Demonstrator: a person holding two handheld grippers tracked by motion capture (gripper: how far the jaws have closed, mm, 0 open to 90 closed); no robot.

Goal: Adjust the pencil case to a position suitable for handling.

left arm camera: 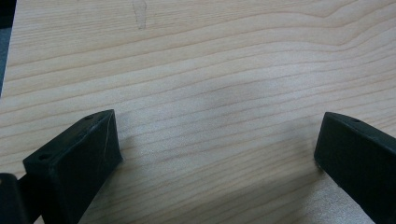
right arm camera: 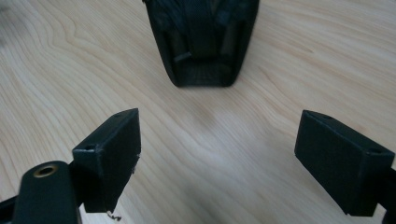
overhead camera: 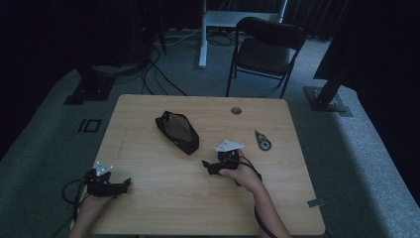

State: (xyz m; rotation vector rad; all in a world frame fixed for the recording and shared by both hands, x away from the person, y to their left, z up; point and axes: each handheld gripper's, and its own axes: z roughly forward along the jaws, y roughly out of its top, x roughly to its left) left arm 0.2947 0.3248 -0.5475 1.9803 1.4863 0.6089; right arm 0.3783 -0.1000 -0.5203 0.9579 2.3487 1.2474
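Observation:
A black zipped pouch lies on the wooden table, a little left of its middle. My right gripper is held low just right of the pouch's near end, open, with nothing between its jaws. In the right gripper view the pouch's end sits straight ahead of the open gripper, a short gap away. My left gripper rests near the table's front left corner, also open. In the left gripper view its jaws stand wide apart over bare wood.
A small green and grey tape dispenser lies right of my right hand. A round cable hole is set near the table's far edge. A folding chair and stand bases sit on the floor beyond.

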